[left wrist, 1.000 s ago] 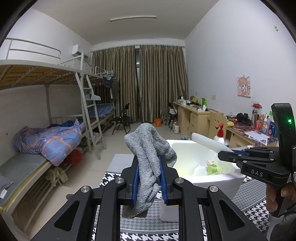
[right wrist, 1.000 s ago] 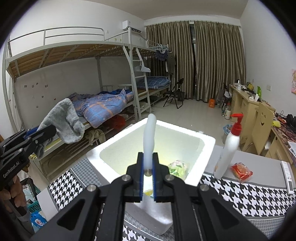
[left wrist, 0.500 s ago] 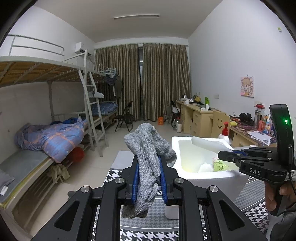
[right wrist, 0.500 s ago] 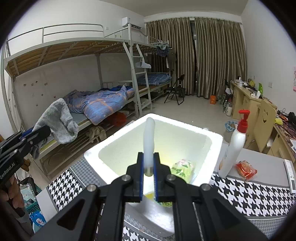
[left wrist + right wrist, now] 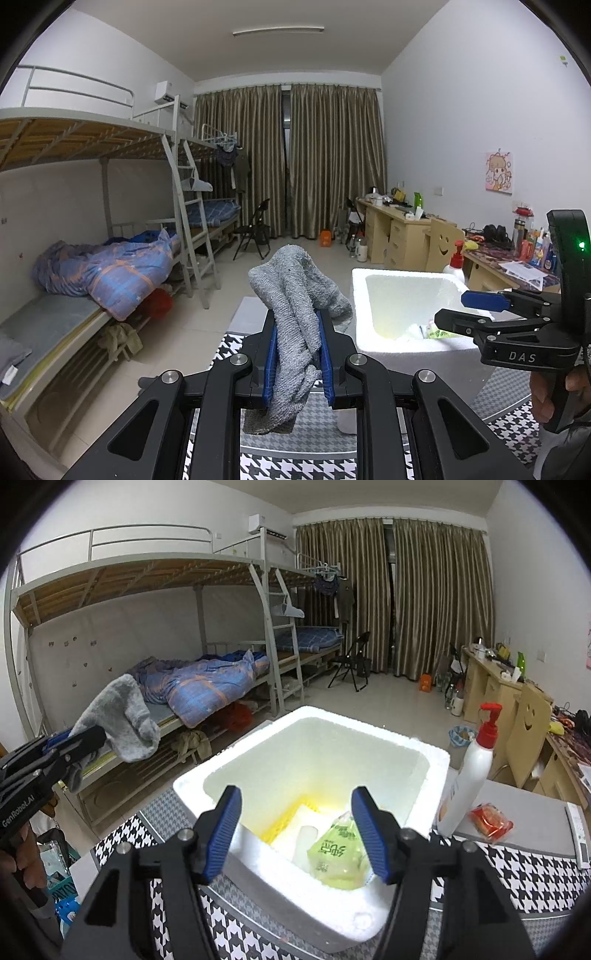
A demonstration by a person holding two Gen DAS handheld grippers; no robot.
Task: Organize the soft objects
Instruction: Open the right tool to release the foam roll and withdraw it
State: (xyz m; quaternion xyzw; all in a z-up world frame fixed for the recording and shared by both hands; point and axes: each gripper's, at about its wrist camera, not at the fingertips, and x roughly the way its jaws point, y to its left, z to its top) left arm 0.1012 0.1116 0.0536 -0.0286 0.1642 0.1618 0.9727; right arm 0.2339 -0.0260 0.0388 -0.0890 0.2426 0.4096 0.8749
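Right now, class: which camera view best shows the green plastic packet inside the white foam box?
The right wrist view: the green plastic packet lies unobstructed in the white foam box. The left wrist view shows only a sliver behind the box's wall.

white pump bottle [image 5: 469, 775] beside red packet [image 5: 490, 821], houndstooth cloth [image 5: 532, 871]

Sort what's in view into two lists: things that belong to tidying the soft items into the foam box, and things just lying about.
Part of the job:
- grey cloth, clamped in the left gripper
- white foam box
- white foam tube and green packet inside it
- right gripper, jaws opening, nothing between them

Lying about:
- pump bottle
- red packet
- remote
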